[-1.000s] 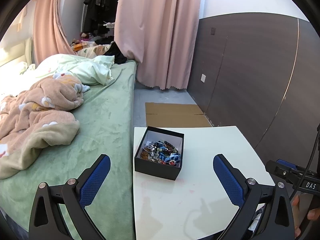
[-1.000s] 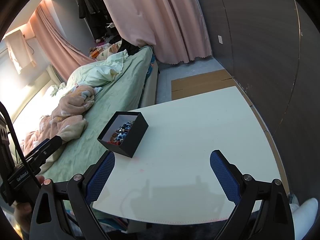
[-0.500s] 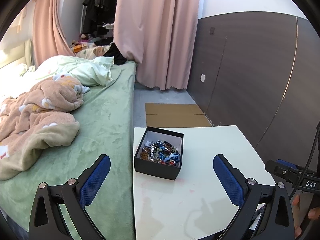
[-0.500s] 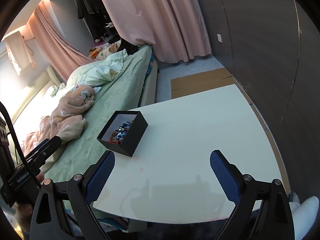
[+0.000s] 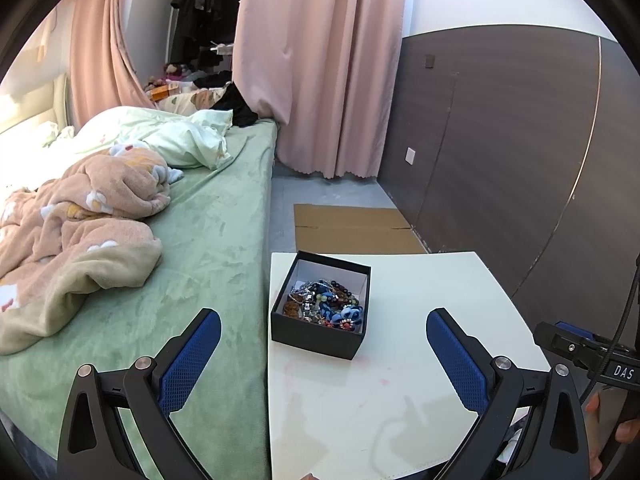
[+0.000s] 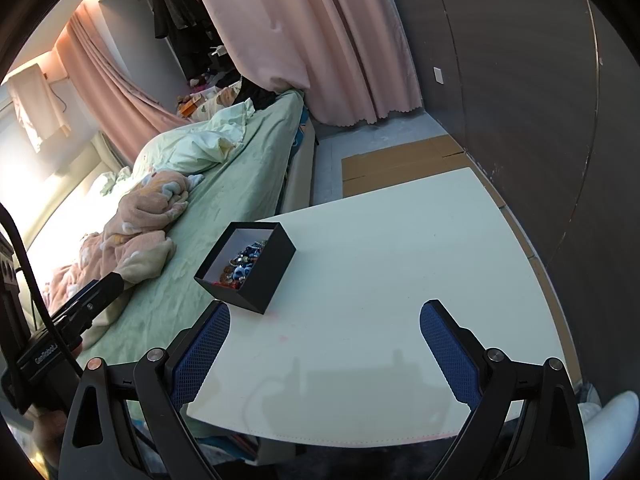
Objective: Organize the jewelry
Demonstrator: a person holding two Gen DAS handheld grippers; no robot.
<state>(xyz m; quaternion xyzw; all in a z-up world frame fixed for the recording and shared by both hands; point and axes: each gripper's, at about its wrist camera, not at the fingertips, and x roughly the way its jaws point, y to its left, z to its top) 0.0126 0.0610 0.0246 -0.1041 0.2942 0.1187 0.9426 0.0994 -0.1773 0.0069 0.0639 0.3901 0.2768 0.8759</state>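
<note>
A black open box [image 5: 318, 340] with a white inside stands near the left edge of the white table [image 5: 420, 400]. It holds a tangled heap of beaded jewelry [image 5: 326, 305]. My left gripper [image 5: 322, 340] is open and empty, held above the table in front of the box. In the right wrist view the same box [image 6: 264, 276] sits ahead to the left with the jewelry [image 6: 242, 266] inside. My right gripper [image 6: 324, 336] is open and empty over the bare table [image 6: 400, 280], right of the box.
A bed with a green sheet [image 5: 200, 240] and a peach blanket [image 5: 80, 216] borders the table's left side. Flat cardboard [image 5: 352, 226] lies on the floor beyond the table. A dark panelled wall [image 5: 500, 140] and pink curtains [image 5: 320, 60] stand behind.
The left wrist view has crept slightly closer to the box. The right gripper has barely moved. Both grippers stay open.
</note>
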